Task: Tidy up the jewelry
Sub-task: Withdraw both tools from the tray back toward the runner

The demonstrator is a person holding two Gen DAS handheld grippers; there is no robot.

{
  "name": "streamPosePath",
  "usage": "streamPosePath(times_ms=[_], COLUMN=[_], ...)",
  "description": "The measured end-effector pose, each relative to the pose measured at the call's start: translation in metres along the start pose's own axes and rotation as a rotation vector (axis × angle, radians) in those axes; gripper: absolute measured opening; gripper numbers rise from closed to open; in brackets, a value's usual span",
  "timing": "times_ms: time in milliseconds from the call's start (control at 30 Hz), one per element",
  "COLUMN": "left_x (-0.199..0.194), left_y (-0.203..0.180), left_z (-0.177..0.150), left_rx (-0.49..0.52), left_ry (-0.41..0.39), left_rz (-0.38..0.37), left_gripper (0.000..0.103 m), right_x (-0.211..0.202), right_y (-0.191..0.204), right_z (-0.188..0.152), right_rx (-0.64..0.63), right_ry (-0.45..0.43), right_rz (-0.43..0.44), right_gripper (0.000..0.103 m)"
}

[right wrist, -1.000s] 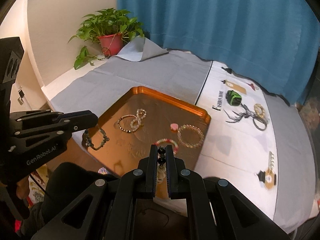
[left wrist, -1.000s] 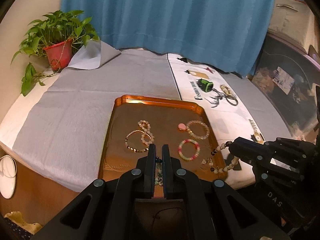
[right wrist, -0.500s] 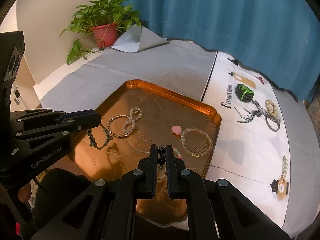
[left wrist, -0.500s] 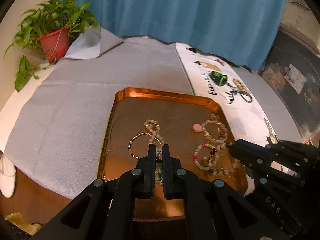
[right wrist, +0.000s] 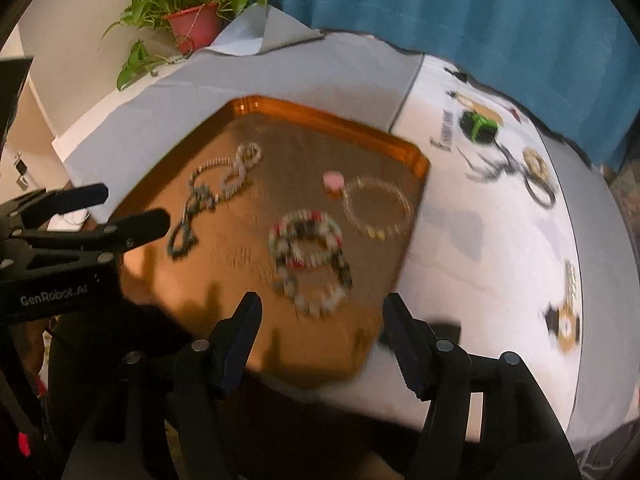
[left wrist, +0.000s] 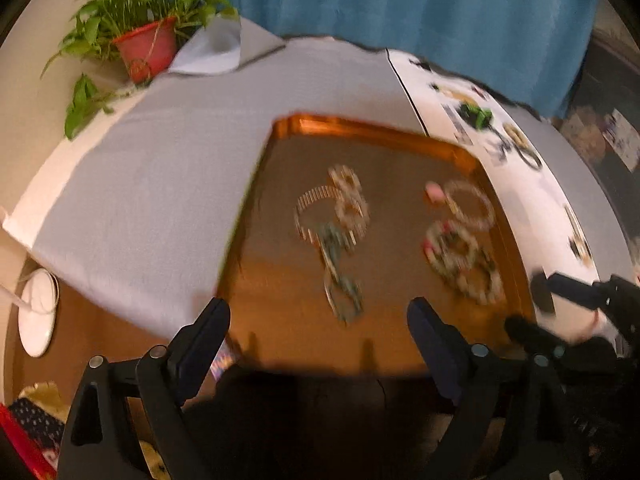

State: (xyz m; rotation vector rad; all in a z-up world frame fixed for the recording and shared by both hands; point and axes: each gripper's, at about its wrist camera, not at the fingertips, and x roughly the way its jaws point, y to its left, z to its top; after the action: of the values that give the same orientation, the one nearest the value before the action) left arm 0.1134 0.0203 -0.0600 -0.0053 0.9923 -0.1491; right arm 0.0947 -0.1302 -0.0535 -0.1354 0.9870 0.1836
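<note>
Over the copper tray [right wrist: 416, 160], you are holding both the left gripper [left wrist: 318, 320] and right gripper [right wrist: 322, 312] spread wide, gripping nothing, bracelets [right wrist: 308, 240] lying below.

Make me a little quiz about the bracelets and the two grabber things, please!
1. True or false: the left gripper is shut on a bracelet.
2. Where does the dark green bracelet lie?
A. on the orange tray
B. on the white cloth
C. in the plant pot
3. Fill in: the pink charm sits beside the pale bead bracelet on the tray's ____ side, seen from the right wrist camera.

Key
1. False: its jaws stand wide open, with nothing between them. The right gripper is open too.
2. A.
3. Right: the dark green bracelet lies on the left.
</note>
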Motion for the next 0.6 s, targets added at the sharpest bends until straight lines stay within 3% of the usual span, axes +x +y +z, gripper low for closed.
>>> streamPosePath(times_ms=[267,600], left_x=[-0.038,-0.107], left_y=[-0.024,-0.043], left_z=[-0.058,-0.088], left_rx=[0.006,0.023], left_ry=[0.026,-0.091], left_rz=[-0.017,0.007], left_gripper=[0.088,0.088], right_x=[-0.058,-0.116], right_y=[0.001,0.018], right_z=[-0.050,-0.101], right_rx=[0.032,0.001], right_ry=[-0.054,-0.139], right_rz=[-0.019,-0.020], right_gripper=[0.065,0.068])
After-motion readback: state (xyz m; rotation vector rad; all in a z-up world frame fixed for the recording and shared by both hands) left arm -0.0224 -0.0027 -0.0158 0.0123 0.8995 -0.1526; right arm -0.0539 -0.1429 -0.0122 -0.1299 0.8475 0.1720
